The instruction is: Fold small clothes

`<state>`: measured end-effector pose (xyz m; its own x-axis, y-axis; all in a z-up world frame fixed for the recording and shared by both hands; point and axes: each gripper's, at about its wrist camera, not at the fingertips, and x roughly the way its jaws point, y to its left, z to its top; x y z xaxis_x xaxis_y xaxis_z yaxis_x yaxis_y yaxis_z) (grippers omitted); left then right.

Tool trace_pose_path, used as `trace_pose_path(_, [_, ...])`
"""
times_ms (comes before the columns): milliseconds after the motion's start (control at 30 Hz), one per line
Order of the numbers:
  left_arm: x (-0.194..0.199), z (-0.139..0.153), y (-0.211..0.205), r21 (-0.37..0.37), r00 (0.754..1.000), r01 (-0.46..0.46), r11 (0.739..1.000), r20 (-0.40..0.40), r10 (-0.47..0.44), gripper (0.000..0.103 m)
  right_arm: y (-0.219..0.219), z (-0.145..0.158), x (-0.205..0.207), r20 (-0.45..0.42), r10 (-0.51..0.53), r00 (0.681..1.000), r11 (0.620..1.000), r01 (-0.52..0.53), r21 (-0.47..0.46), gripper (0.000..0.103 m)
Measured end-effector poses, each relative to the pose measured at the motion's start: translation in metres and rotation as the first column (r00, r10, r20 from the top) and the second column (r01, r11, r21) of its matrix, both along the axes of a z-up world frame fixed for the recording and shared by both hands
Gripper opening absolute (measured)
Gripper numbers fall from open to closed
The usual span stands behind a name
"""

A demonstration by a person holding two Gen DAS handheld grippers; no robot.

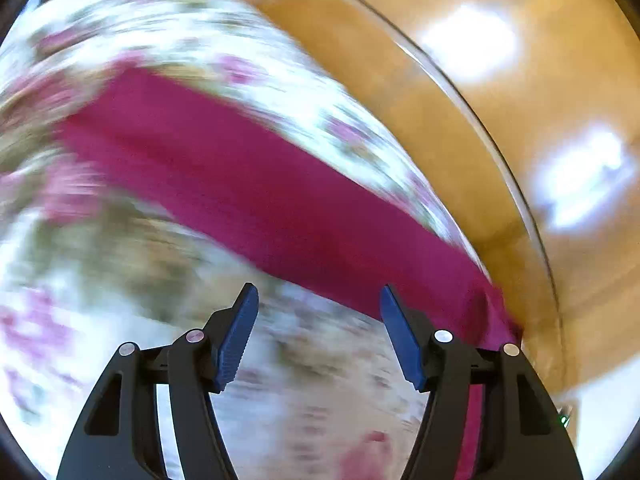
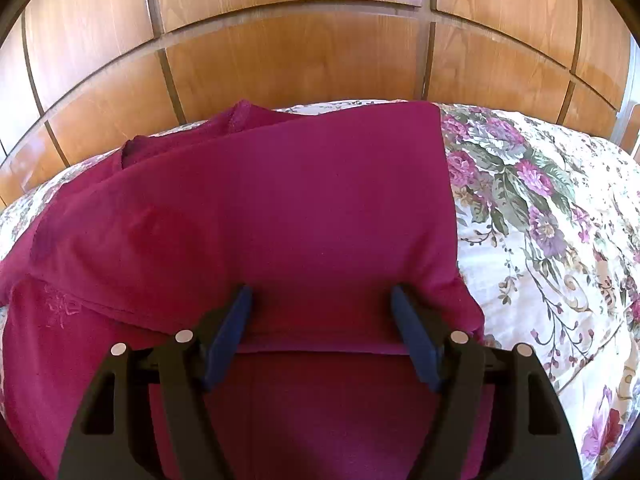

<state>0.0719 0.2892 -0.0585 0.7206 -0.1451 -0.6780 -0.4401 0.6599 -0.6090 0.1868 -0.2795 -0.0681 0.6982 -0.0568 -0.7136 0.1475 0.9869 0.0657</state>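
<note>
We see the garment (image 2: 280,208), a magenta cloth, lying partly folded on the floral bedspread (image 2: 560,240), its far edge close to the wooden panel wall (image 2: 280,60) that rises just behind the bed. Our right tool (image 2: 322,300) hangs over the garment's near folded edge with its jaws spread and nothing pinched between them. Our left tool (image 1: 319,300) is also spread and empty, over the blurred bedspread (image 1: 120,260) just beside the garment (image 1: 240,184), with the wall (image 1: 500,120) beyond.
</note>
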Motion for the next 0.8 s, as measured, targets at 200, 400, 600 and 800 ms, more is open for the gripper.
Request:
trace_pose_path(200, [-0.036, -0.007, 0.087, -0.132, 0.976, -0.210, 0.969, 0.026, 0.215, 0.062, 0.002, 0.001, 0.000, 0.000, -0.005, 1.000, 1.000, 0.005, -0.021, 0.073])
trace_pose_path(400, [-0.027, -0.018, 0.121, -0.173, 0.951, -0.305, 0.937, -0.006, 0.308, 0.048, 0.004, 0.001, 0.000, -0.003, -0.008, 1.000, 0.999, 0.008, -0.034, 0.073])
trace_pose_path(600, [-0.006, -0.015, 0.123, -0.116, 0.954, -0.298, 0.947, -0.054, 0.294, 0.014, 0.005, 0.001, 0.000, -0.004, -0.009, 1.000, 0.999, 0.008, -0.039, 0.073])
trace_pose_path(800, [0.024, 0.048, 0.033, 0.063, 0.993, -0.033, 0.997, 0.112, 0.026, 0.014, 0.006, 0.001, 0.000, -0.003, -0.010, 1.000, 0.999, 0.010, -0.045, 0.073])
